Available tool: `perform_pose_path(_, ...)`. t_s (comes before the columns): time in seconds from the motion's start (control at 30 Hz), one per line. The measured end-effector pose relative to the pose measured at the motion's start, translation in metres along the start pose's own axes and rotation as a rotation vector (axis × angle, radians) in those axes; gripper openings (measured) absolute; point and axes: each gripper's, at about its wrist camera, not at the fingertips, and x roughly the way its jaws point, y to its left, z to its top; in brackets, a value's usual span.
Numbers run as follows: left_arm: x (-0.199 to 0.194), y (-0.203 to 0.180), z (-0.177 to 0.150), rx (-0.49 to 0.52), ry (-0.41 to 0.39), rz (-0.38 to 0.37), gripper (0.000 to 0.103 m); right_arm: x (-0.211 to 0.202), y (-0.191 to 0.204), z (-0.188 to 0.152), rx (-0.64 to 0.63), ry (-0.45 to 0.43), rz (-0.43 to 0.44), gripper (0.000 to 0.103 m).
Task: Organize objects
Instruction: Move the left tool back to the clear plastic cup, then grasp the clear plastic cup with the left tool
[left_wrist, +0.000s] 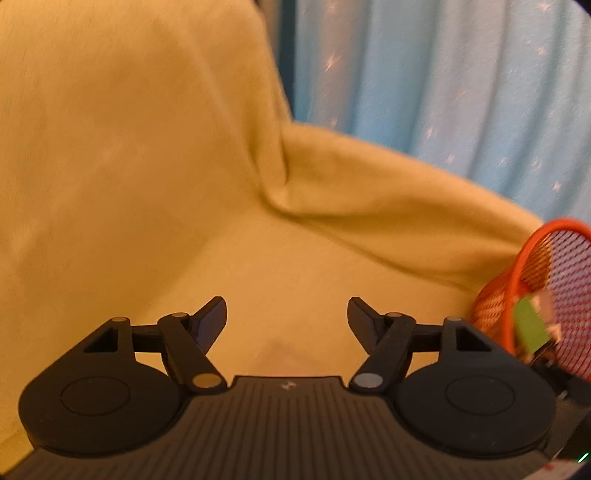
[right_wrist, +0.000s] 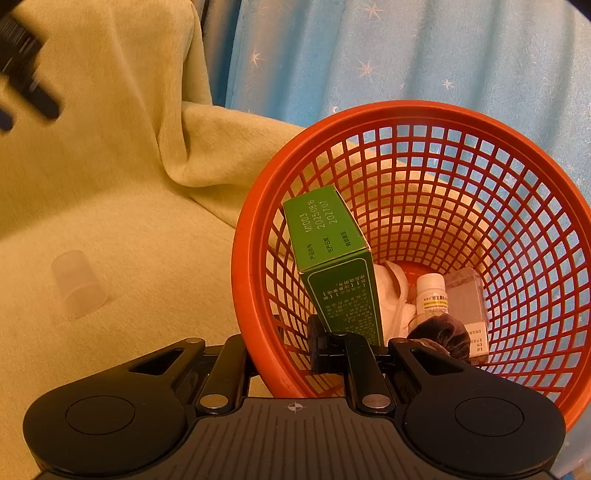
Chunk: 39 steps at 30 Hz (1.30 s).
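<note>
The right gripper has its jaws pinched on the near rim of the red basket, which hides their tips. Inside lie a green box, a white bottle, white cloth and a dark scrunchie, partly covered. The left gripper, jaws spread and empty, hangs over bare yellow sofa. A clear cup lies left of the basket; a blue curtain hangs behind.

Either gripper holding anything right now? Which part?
Right gripper is shut on the red basket, pinching its near rim. Left gripper is open and empty above the yellow-green cloth.
</note>
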Motion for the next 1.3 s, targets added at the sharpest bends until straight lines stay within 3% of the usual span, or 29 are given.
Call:
perform_pose_path(0.17, 0.03, 0.004, -0.022, 0.119, 0.05, -0.077, 0.081, 0.0, 0.0, 0.0, 0.0, 0.0, 0.0, 0.01)
perform_pose_path(0.3, 0.053, -0.002, -0.036, 0.221, 0.098, -0.114, 0.084, 0.0, 0.0, 0.0, 0.003, 0.0, -0.002, 0.01)
perform_pose_path(0.53, 0.1, -0.009, -0.049, 0.314, 0.161, -0.159, 0.086, 0.001, 0.0, 0.0, 0.012, -0.001, -0.005, 0.01)
perform_pose_path(0.8, 0.138, -0.002, -0.054, 0.305, 0.212, -0.175, 0.086, 0.0, -0.002, 0.0, 0.016, -0.001, -0.003, 0.01)
perform_pose_path(0.93, 0.14, 0.0, -0.054, 0.293, 0.233, -0.179, 0.072, 0.0, -0.001, 0.0, 0.01, 0.0, -0.005, 0.01)
perform_pose_path(1.13, 0.112, 0.002, -0.052, 0.223, 0.218, -0.143, 0.068, -0.002, 0.001, -0.002, -0.002, 0.004, -0.01, 0.01)
perform_pose_path(1.3, 0.07, 0.002, -0.043, 0.142, 0.171, -0.157, 0.066, -0.001, 0.003, -0.002, -0.02, 0.008, -0.014, 0.01)
